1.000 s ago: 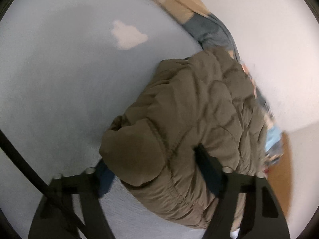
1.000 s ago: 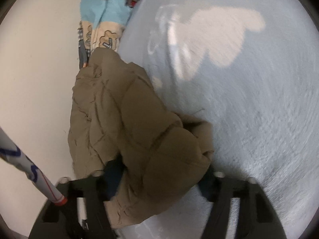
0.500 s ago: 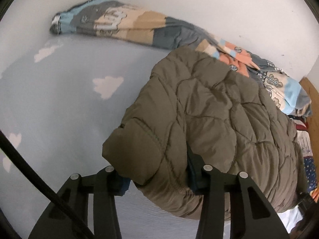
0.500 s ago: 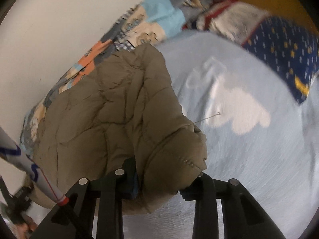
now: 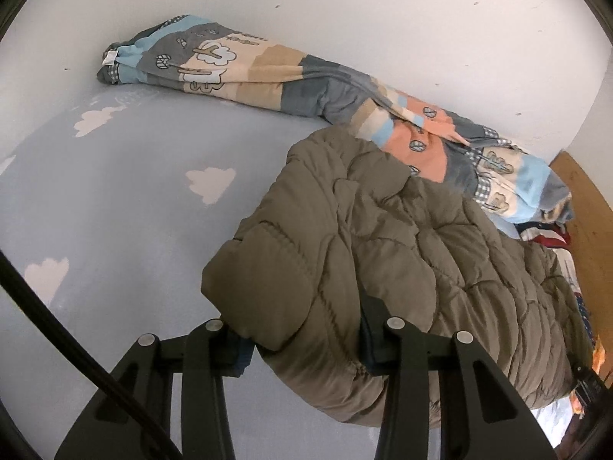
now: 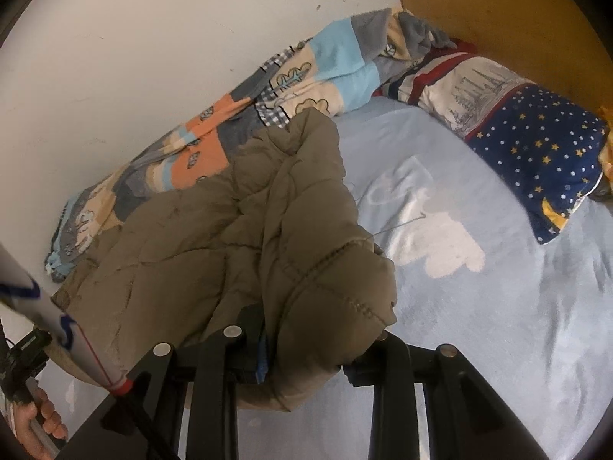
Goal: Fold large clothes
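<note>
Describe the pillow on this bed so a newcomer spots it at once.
Start at the orange-brown headboard at the end of the pale blue bed sheet. The pillow lies just in front of it, beside the rolled patchwork blanket. Only it is navy with yellow stars and white dots.

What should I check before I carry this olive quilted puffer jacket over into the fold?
1. Left gripper clamped on the olive quilted puffer jacket: ok, padded edge fills the jaws.
2. Right gripper clamped on the jacket: ok, a corner bulges between the jaws.
3. Held edge lifted off the light blue cloud-print bedsheet: ok; the far end cannot be told.
4. Landing area on the sheet: ok, bare beside the jacket.
5. Striped patchwork blanket along the wall, free of the jacket: cannot tell, they overlap.
6. Navy star-print pillow away from the jacket: ok.
</note>
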Available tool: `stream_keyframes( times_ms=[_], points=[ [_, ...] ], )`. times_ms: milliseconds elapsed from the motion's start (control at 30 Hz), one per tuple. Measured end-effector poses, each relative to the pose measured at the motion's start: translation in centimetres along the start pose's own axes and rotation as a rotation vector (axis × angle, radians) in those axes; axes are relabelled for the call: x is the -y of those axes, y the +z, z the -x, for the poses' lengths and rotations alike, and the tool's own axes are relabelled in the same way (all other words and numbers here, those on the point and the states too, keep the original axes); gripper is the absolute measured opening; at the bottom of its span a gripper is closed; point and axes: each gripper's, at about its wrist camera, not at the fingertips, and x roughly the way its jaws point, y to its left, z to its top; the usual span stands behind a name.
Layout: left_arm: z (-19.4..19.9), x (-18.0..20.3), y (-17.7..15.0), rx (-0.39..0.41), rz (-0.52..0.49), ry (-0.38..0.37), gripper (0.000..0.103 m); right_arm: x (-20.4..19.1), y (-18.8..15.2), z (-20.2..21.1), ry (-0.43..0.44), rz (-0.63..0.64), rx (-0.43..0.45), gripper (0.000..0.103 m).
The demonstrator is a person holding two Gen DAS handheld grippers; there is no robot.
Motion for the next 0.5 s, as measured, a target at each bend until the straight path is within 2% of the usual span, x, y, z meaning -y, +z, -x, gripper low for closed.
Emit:
stream_keyframes(
  times_ms=[133,300,433,500],
  points=[
    [2.9,-0.3,-2.4,-0.009,0.012,-0.006,0.041,0.9,-1.2,3.0,0.02,-0.018,-0.004,0.031],
    [6.4,-1.6,-7.3,-0.013,0.034,-0.008,0.041,2.4,-3.8,7.1,0.042,-0.026,0.0,0.031],
    [6.6,-3.0,-10.4,-0.053,0.043,-0.012,0.043,4.4,-6.8,8.2,0.055,-0.074,-0.035,0.031],
    [5.6,-4.3,-11.7,-0.101,0.082,-0.032,0.046,5.8,-8.2,7.5,0.052,-0.121,-0.081,0.031]
  ],
)
